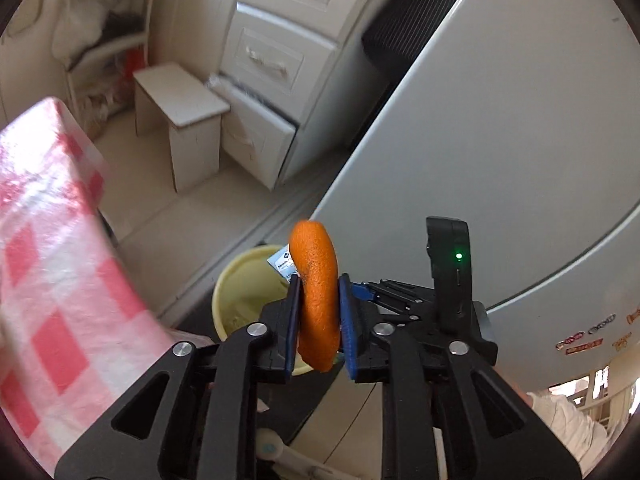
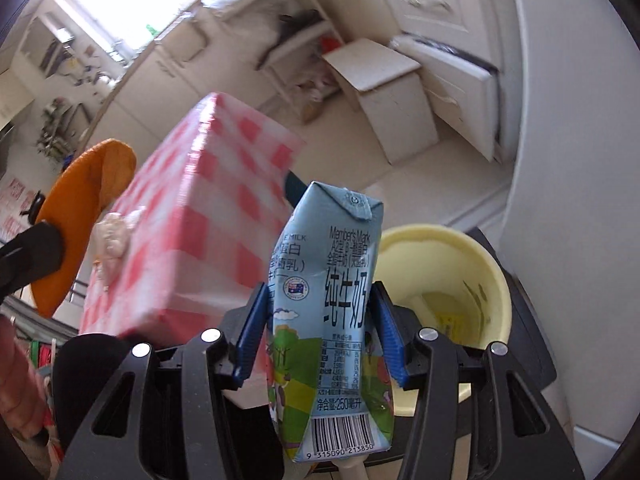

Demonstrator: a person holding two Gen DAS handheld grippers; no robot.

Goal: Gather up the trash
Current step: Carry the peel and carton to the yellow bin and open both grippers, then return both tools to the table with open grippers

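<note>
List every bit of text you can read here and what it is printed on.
"Member's Mark" - milk carton
"纯牛奶" - carton front
"MILK" - carton side
"净含量:250毫升" - carton, low down
"9 315090 213850" - under the carton's barcode
Nutrition table on carton: too small.
Blue packet in the yellow bin: blurred.
Fridge magnets: unreadable.

Your left gripper [image 1: 319,312] is clamped on an orange peel [image 1: 316,292], blue pads pressing it from 9 and 3 o'clock. Your right gripper [image 2: 320,328] pinches a milk carton [image 2: 332,320] likewise, and at 8 o'clock what seems to be your bare hand [image 2: 18,384] shows.
</note>
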